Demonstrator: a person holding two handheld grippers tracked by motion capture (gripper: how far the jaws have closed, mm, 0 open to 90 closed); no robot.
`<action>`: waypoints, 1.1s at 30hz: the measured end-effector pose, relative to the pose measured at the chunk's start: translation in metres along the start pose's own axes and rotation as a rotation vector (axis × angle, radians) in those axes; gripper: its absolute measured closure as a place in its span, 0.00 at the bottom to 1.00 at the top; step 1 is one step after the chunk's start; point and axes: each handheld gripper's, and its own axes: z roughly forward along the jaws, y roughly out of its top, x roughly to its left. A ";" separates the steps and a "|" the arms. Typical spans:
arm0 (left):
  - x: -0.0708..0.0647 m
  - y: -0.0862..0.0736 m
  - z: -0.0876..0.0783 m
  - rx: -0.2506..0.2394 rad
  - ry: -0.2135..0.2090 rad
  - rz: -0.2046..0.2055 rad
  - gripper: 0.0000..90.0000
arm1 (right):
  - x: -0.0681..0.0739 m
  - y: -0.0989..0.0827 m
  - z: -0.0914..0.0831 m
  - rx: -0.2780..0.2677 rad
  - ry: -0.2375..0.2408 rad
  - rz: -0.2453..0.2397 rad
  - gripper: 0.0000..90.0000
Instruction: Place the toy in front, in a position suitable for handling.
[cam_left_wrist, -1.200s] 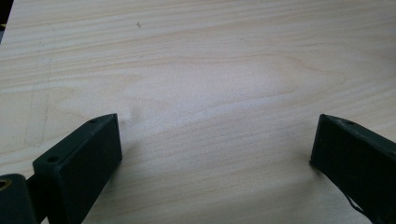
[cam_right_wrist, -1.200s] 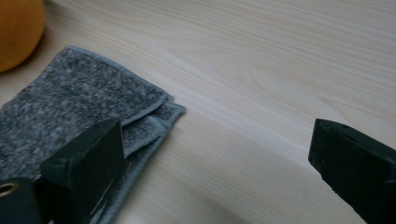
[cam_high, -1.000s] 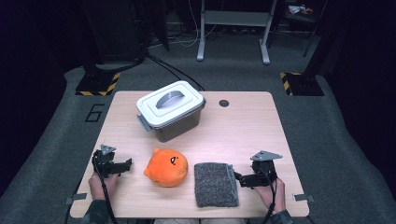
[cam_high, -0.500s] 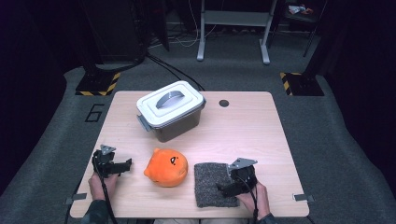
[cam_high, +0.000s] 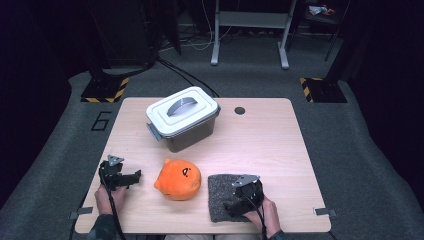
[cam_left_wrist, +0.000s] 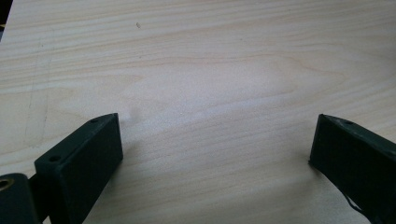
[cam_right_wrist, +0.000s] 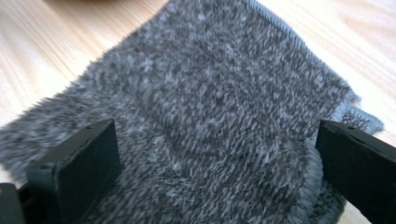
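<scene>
Grey cloth (cam_high: 226, 196) lies flat near the table's (cam_high: 270, 145) front edge, right of centre; its front-right part is hidden under the right claw (cam_high: 234, 207) in the high view. That claw hovers over it w/ jaws spread wide, holding nothing, cloth btwn them. Orange plush (cam_high: 178, 179) just beside cloth's left edge. Left claw (cam_high: 135, 176) wide open over bare wood nr front-left corner. Lidded bin (cam_high: 183, 118) well apart, toward the back edge.

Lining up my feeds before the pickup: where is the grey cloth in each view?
High view: grey cloth at the near edge, right of the orange plush, under the right gripper.
Right gripper view: across the middle, between the open jaws.
Left gripper view: bare wood.
Shared landmark: table.
</scene>
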 end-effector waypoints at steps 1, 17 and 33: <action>0.000 0.000 0.000 0.006 -0.004 0.001 0.02 | -0.001 -0.001 0.001 0.003 -0.003 -0.004 0.01; 0.000 0.000 0.000 -0.001 0.000 0.001 0.03 | -0.003 -0.009 0.003 -0.002 -0.015 -0.003 0.18; 0.000 0.000 0.000 0.002 -0.003 0.002 0.03 | -0.012 -0.010 -0.004 -0.038 -0.027 0.035 0.62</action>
